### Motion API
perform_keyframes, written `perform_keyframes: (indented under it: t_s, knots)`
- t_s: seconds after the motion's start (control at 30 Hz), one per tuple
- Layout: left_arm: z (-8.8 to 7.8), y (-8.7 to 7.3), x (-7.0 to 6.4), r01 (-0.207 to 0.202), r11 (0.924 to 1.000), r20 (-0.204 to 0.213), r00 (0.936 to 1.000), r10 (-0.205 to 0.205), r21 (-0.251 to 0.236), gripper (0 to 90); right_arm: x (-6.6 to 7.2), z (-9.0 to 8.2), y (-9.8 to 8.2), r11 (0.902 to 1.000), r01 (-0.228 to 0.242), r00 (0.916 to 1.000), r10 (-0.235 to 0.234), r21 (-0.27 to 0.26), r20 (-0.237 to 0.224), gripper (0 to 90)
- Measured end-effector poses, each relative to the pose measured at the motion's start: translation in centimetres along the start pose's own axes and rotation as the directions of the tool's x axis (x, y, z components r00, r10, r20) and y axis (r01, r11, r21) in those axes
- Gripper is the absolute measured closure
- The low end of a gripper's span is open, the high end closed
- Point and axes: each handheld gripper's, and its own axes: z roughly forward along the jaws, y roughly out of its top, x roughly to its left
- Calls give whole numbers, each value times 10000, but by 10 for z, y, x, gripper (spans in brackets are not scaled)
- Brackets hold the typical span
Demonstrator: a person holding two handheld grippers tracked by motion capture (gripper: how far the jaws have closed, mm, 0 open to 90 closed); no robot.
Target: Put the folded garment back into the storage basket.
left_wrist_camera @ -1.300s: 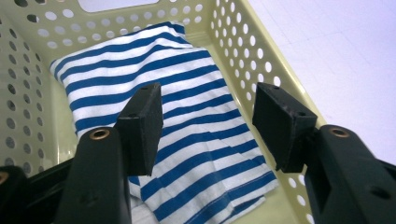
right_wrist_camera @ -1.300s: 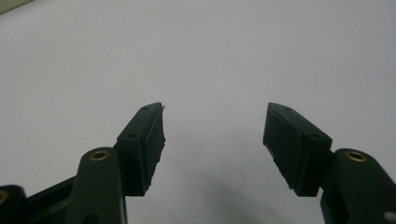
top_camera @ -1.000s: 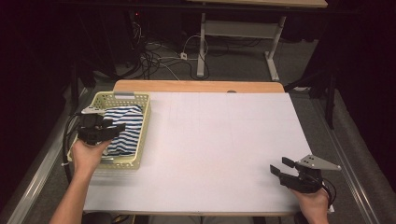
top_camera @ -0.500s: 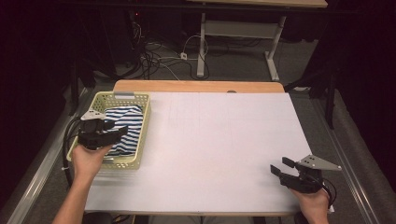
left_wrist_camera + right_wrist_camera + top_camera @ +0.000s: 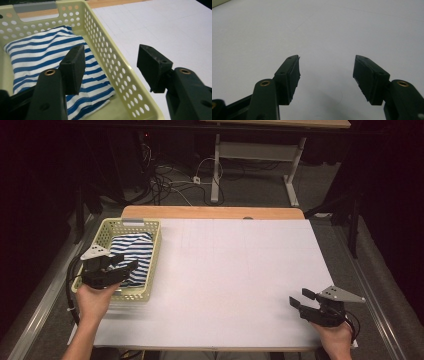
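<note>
A pale yellow perforated basket point(image 5: 154, 265) stands at the table's left and holds a folded blue-and-white striped cloth point(image 5: 131, 247). My left gripper point(image 5: 127, 268) hovers open over the basket's near end. In the left gripper view the left gripper point(image 5: 111, 53) straddles the basket's long wall point(image 5: 117, 72): one jaw is above the striped cloth point(image 5: 42, 55), the other above the white table, and nothing is between the pads. My right gripper point(image 5: 299, 298) rests open near the table's front right corner. In the right gripper view the right gripper point(image 5: 327, 62) has only the white surface ahead.
A white sheet point(image 5: 235, 270) covers the tabletop, with a wooden strip point(image 5: 210, 212) along the far edge. Behind the table lie floor cables point(image 5: 170, 182) and the legs of another desk point(image 5: 216, 165).
My left hand has drawn back toward the near end of the basket, away from the middle of the cloth. The right hand has stayed put.
</note>
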Motion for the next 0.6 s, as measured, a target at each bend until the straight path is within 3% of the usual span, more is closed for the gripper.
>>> perform_keyframes:
  t_s: [0.33,0.6]
  knots:
    - [-6,-9,-12,-214,9995,164,9996,218,-242,377,0,0,0,10000,-20,10000,20,1,-2,393]
    - [-9,-18,-19,-134,9992,272,9995,144,-371,374,0,-1,0,10000,-9,10000,9,-22,13,393]
